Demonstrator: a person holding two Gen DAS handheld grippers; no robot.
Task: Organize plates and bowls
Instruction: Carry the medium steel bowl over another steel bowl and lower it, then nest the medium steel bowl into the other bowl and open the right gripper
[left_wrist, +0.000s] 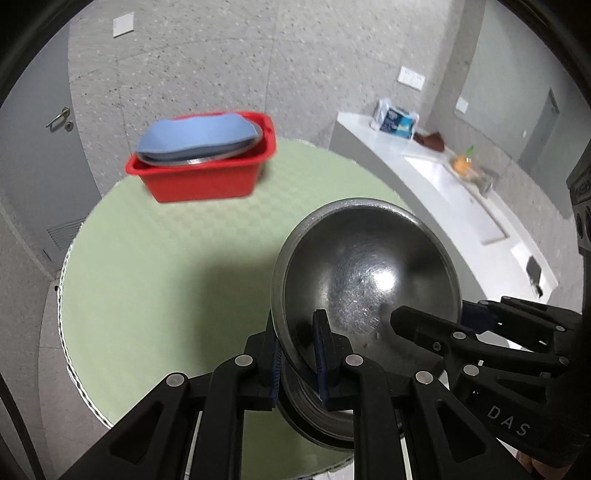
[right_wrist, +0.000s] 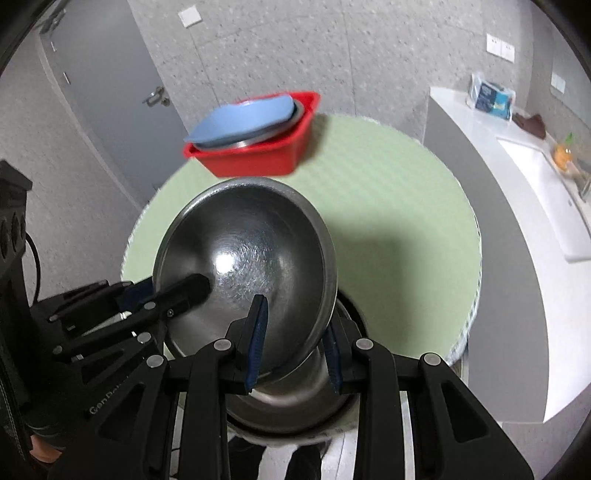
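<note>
A steel bowl (left_wrist: 369, 269) is held above the round green table (left_wrist: 166, 288), tilted. My left gripper (left_wrist: 299, 354) is shut on its near left rim. My right gripper (right_wrist: 293, 343) is shut on its right rim; it also shows in the left wrist view (left_wrist: 436, 325). The bowl (right_wrist: 243, 251) fills the middle of the right wrist view. Beneath it, near the table's front edge, sits another steel dish (right_wrist: 288, 406). At the far side a red tub (left_wrist: 207, 177) holds a blue plate (left_wrist: 195, 134) lying on a steel plate (left_wrist: 207, 157).
A white counter (left_wrist: 443, 181) with a sink, a packet (left_wrist: 395, 120) and a brown cloth runs along the right. A grey door (right_wrist: 103, 85) stands at the left behind the table. The floor is speckled grey stone.
</note>
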